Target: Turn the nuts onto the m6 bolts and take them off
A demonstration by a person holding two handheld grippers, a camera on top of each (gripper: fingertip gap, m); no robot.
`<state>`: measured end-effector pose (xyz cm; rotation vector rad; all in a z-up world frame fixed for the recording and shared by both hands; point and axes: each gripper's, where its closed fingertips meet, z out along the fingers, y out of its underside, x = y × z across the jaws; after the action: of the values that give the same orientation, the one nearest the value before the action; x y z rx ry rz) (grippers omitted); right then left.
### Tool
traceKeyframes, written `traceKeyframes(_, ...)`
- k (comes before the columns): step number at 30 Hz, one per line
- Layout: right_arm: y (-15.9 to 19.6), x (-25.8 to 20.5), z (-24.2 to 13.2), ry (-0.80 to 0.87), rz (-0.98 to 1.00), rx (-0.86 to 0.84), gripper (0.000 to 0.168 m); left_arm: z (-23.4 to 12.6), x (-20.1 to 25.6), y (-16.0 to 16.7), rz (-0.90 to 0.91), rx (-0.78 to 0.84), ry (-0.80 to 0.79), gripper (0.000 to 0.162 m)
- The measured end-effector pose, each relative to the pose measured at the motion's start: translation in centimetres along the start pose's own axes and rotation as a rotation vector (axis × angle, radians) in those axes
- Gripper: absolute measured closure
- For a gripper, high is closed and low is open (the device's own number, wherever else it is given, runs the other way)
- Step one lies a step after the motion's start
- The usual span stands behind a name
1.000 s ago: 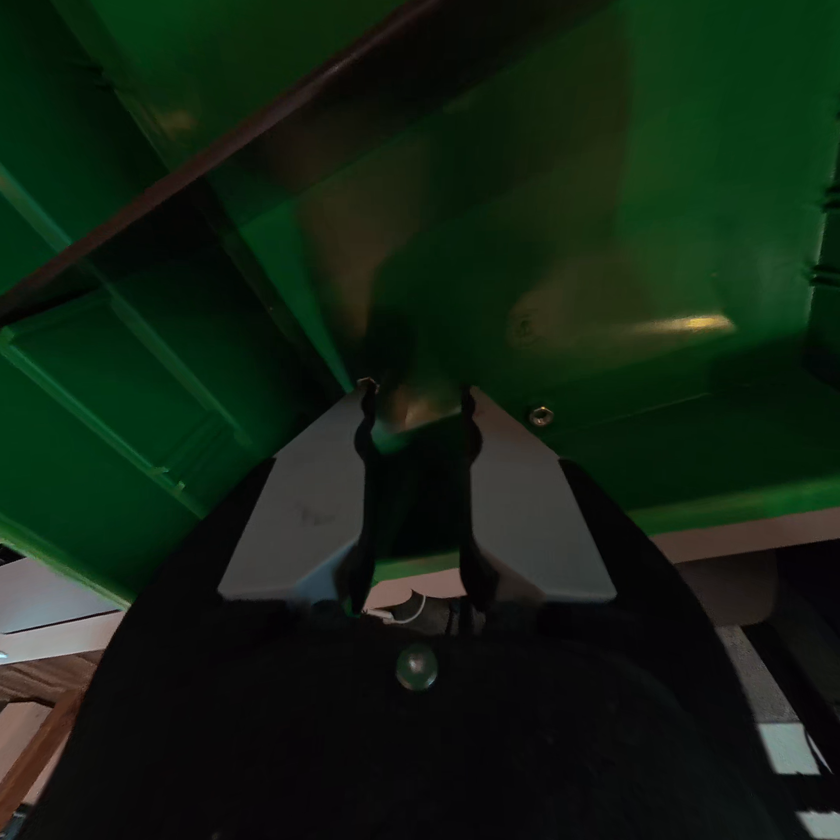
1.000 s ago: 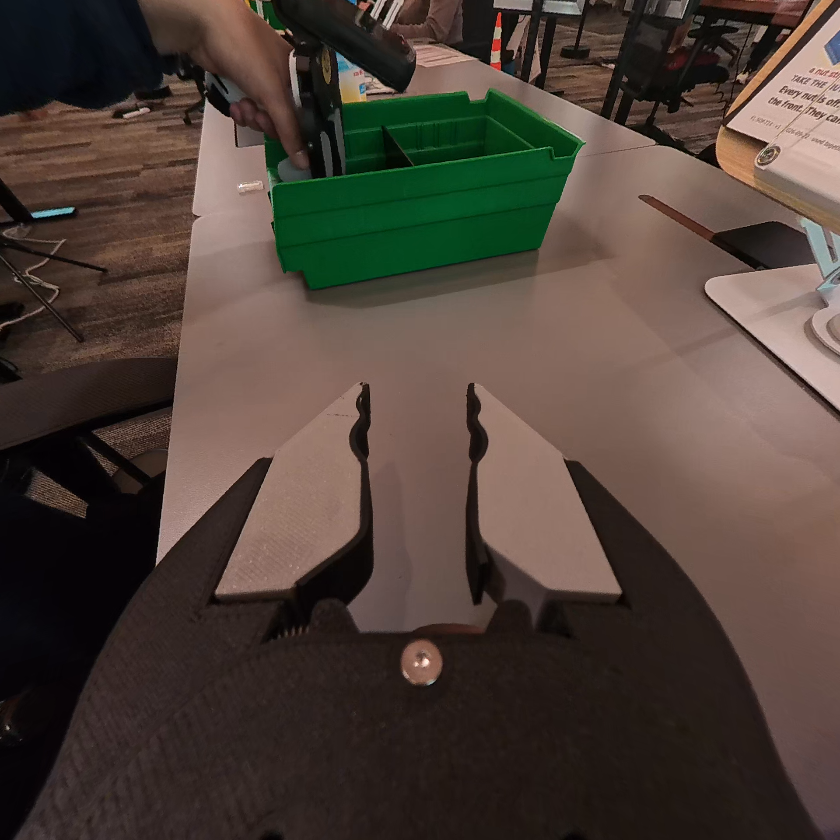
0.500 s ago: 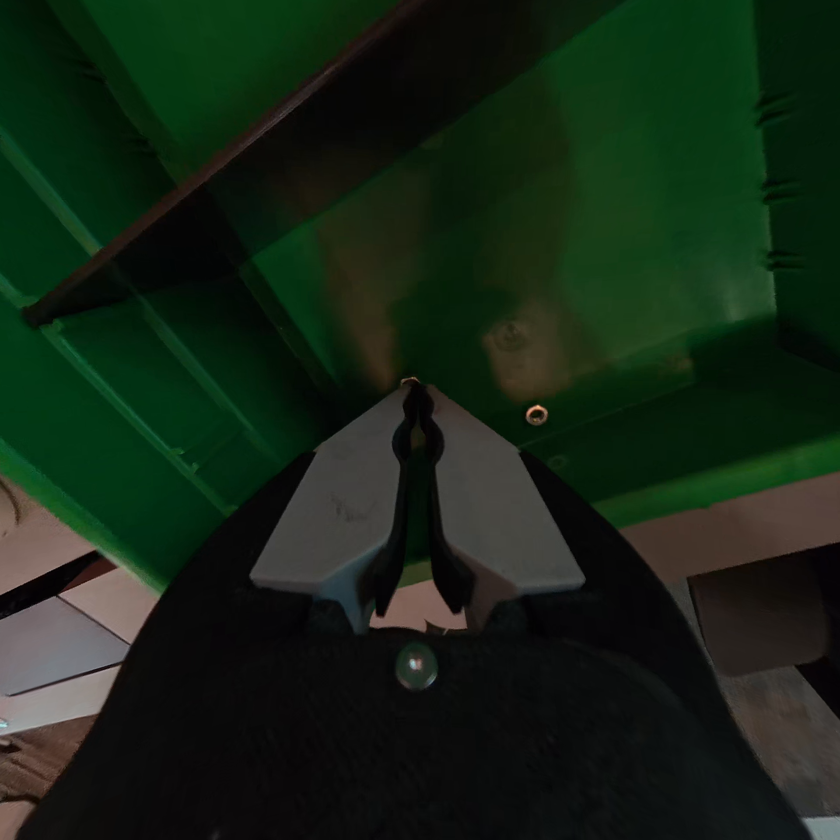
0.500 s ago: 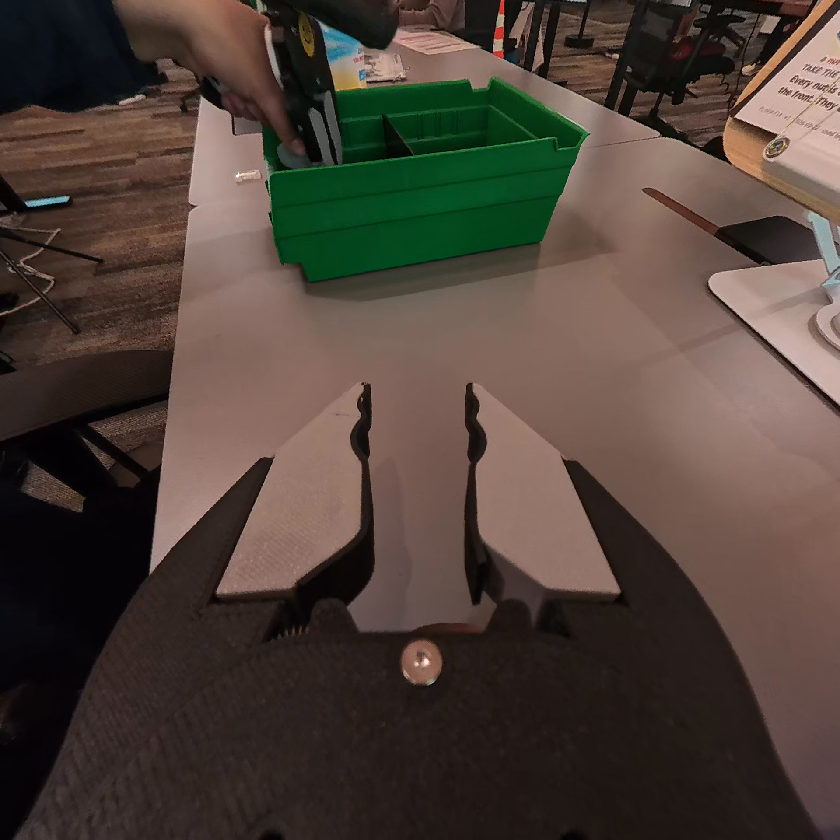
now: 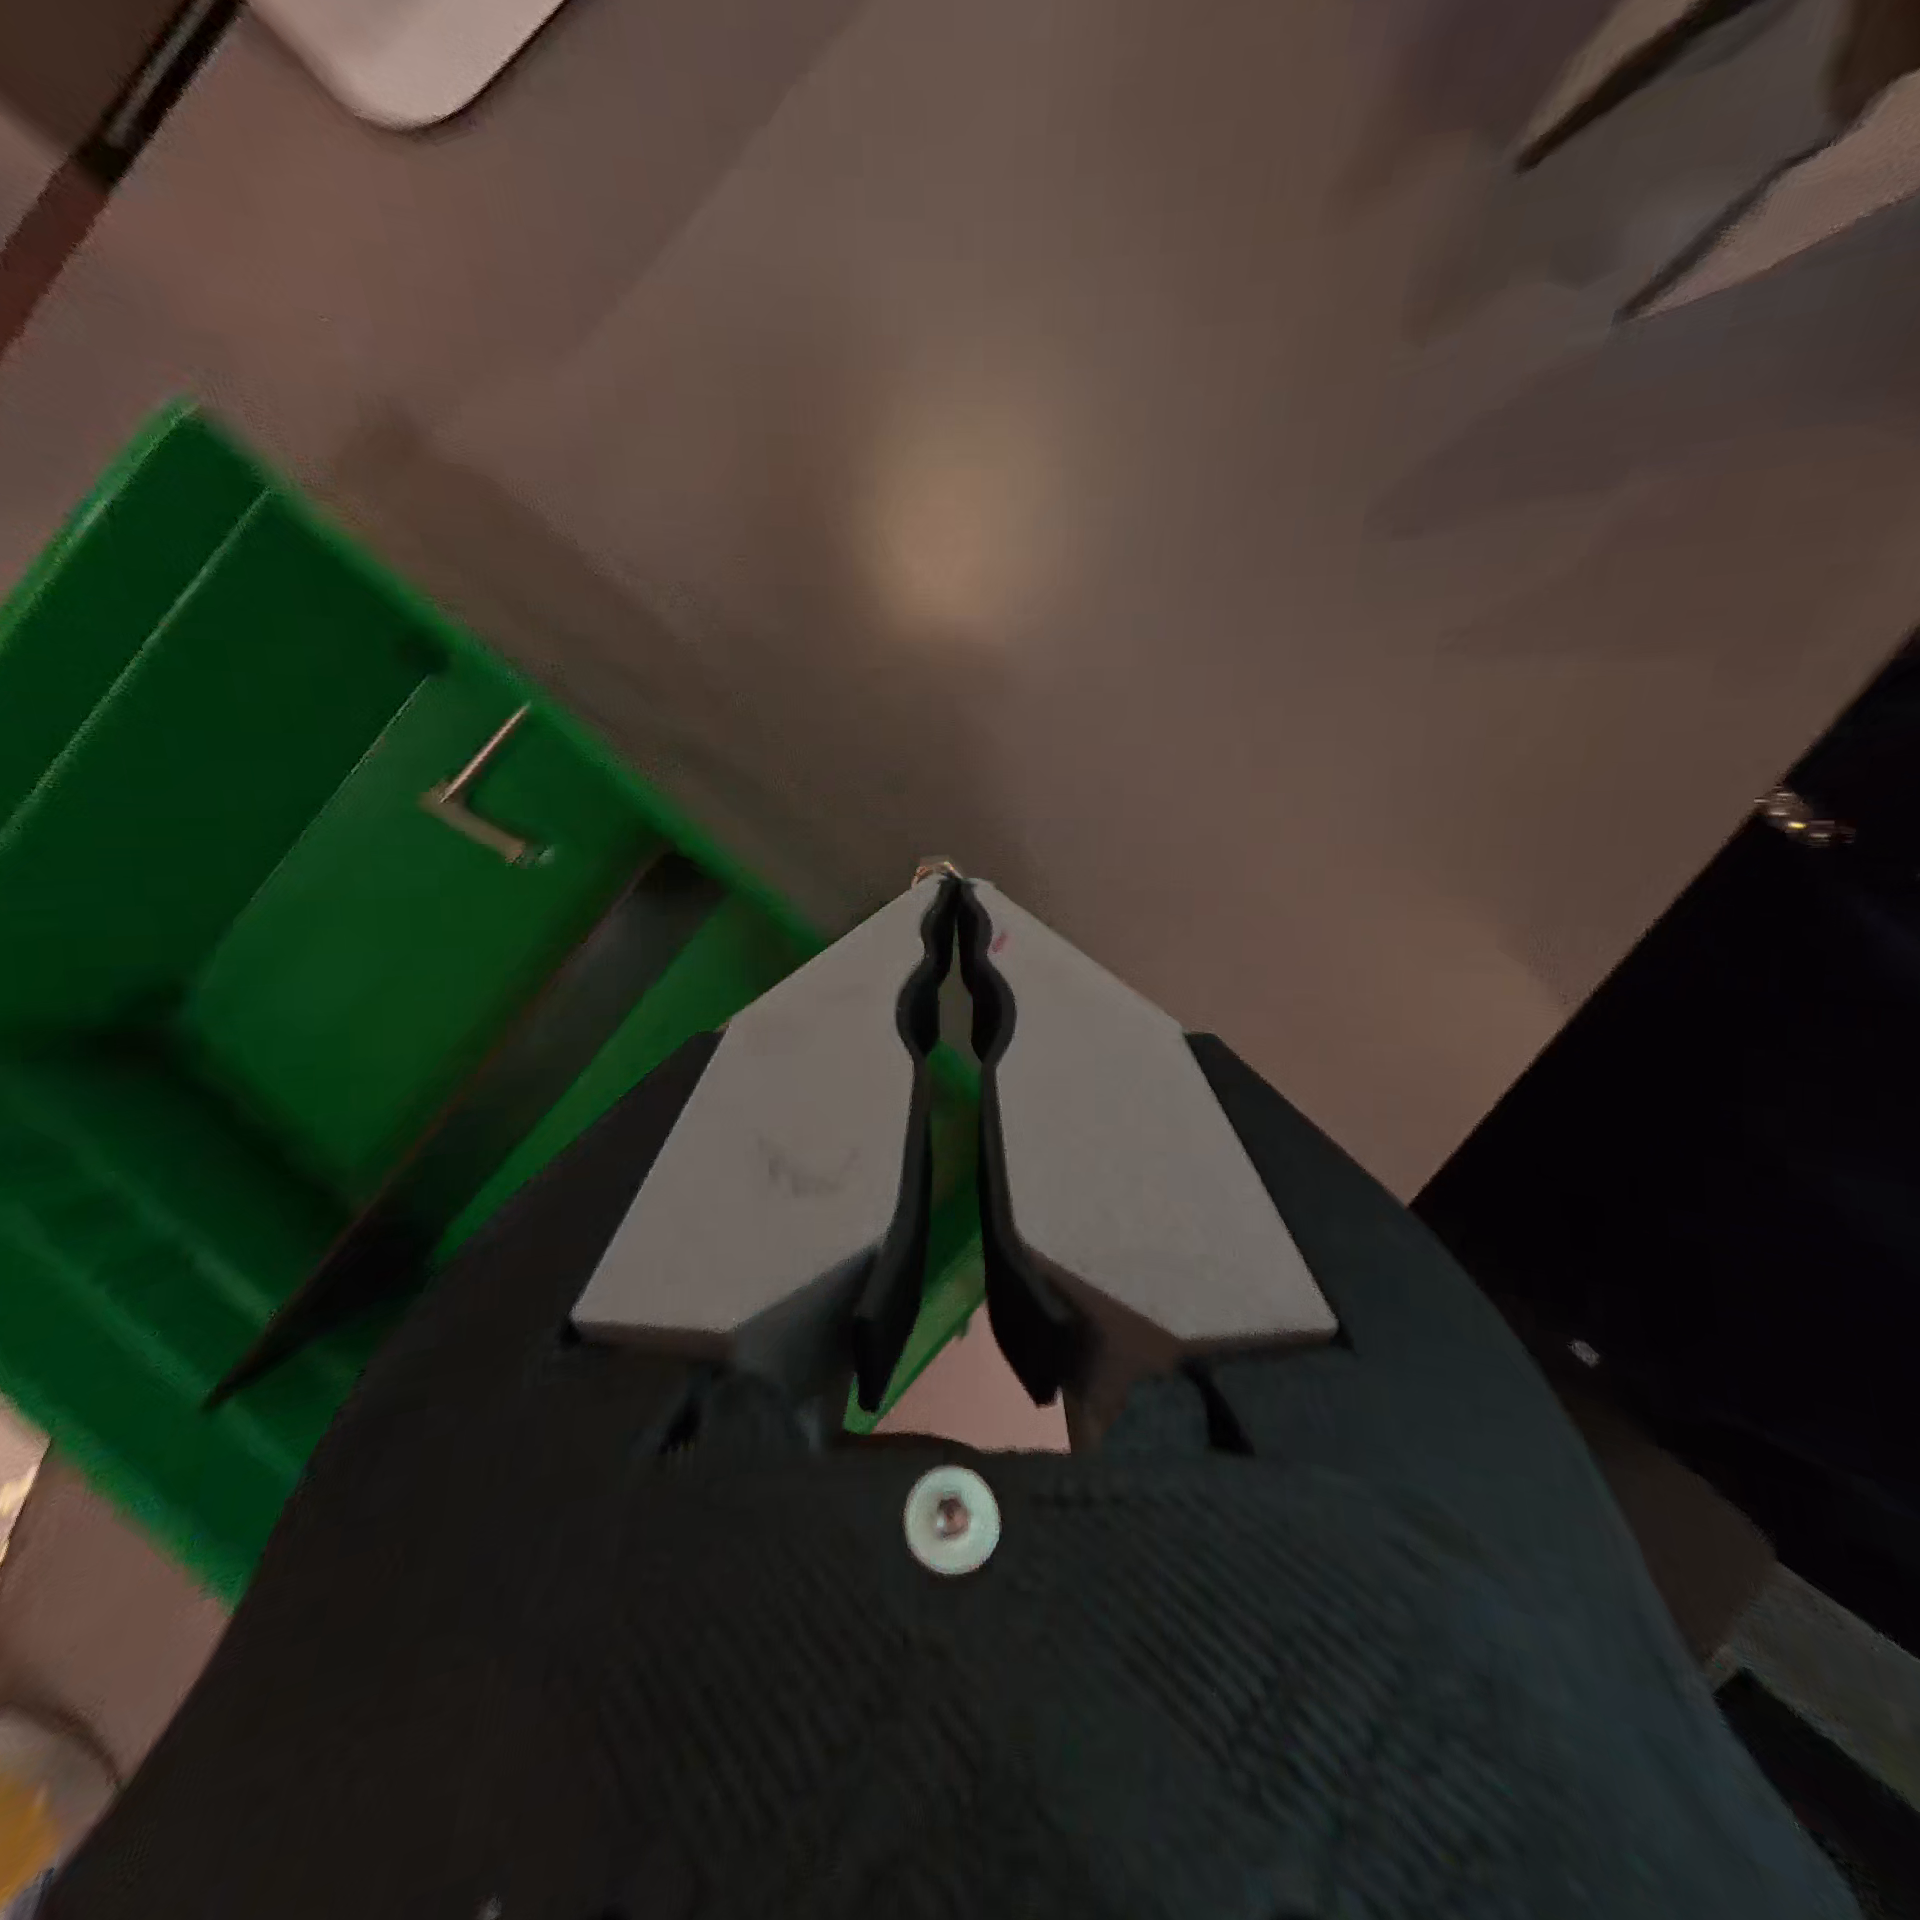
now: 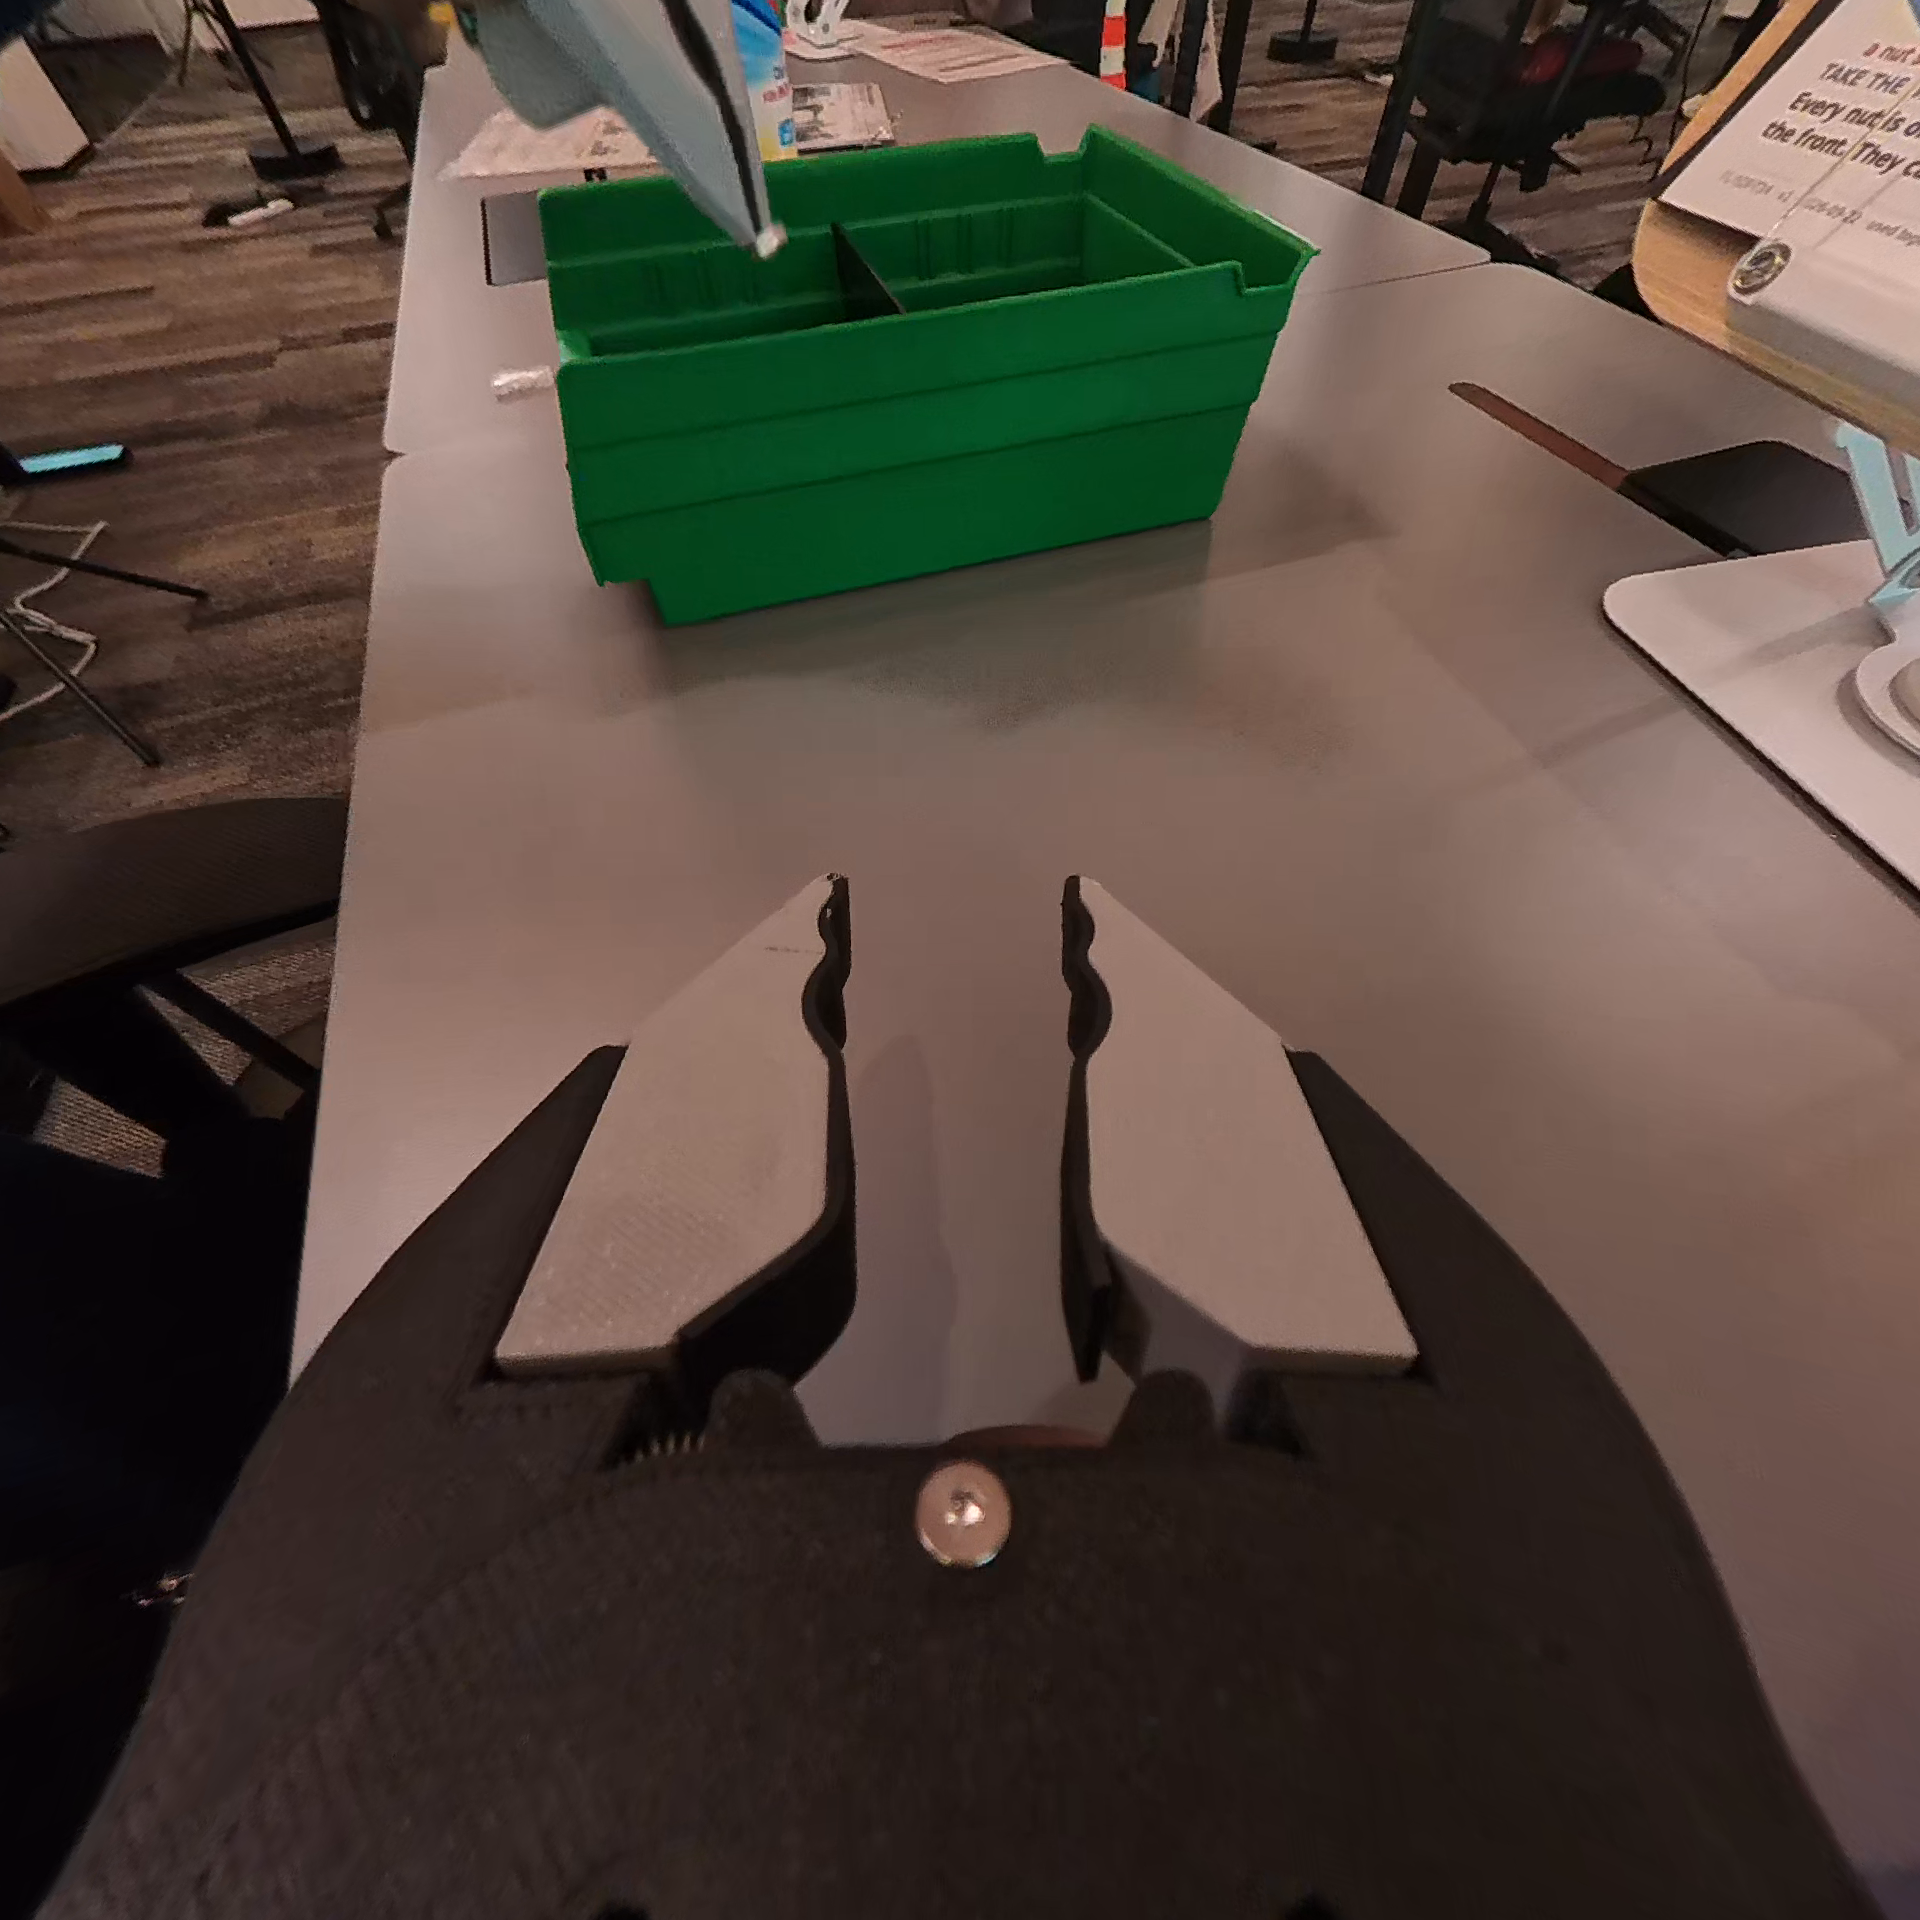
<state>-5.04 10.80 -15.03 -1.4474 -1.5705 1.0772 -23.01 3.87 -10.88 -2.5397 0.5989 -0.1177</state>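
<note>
Green plastic bin [image 6: 914, 457] sits on the grey bench [image 6: 1039, 790], well ahead of the right hand-held gripper [image 6: 956, 894], whose fingers stand apart with nothing between them, only bare bench under and ahead of it. Left hand-held gripper [image 6: 764, 241] hangs above the bin's left compartment in the right wrist view, pointing down, fingers pinched together on a small silvery nut [image 6: 769, 245] at the very tips. Left wrist view shows the same grip close up: left hand-held gripper [image 5: 948, 883] fingers pressed together, a tiny metallic nut [image 5: 935, 864] poking out at the tip, too small and blurred to tell more. That view looks down over bench [image 5: 1039, 468] with the green bin [image 5: 208, 935] at lower left, blurred. Inside one compartment it shows a thin bent metal piece [image 5: 483, 790], possibly bolts lying at an angle, cannot tell; the right wrist view does not show the bin floor at all. Black divider [image 6: 868, 268] splits the bin across, seen in both views [image 5: 436, 1143]. Only the right wrist view shows the surroundings: a board with a printed sheet [image 6: 1808, 156] at upper right, a white stand base [image 6: 1766, 644] and a flat black item [image 6: 1745, 499] on the bench's right side, papers [image 6: 831, 114] beyond the bin, a small clear object [image 6: 523, 380] on the bench left of the bin, a black chair [image 6: 156, 935] at left, and wood-pattern floor [image 6: 156, 312].
</note>
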Motion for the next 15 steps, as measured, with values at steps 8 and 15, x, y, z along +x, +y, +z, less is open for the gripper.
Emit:
traceKeyframes(8, 0.6, 1.9, -0.2, 0.046, 0.038, -0.010, 0.131, 12.2, 10.1, -2.4, 0.199, -0.164, 0.206, 0.162)
traceKeyframes(15, 1.2, 1.8, 0.1, 0.025, 0.054, -0.041, 0.131, 15.1, 11.9, -2.7, 0.204, -0.194, 0.265, 0.149)
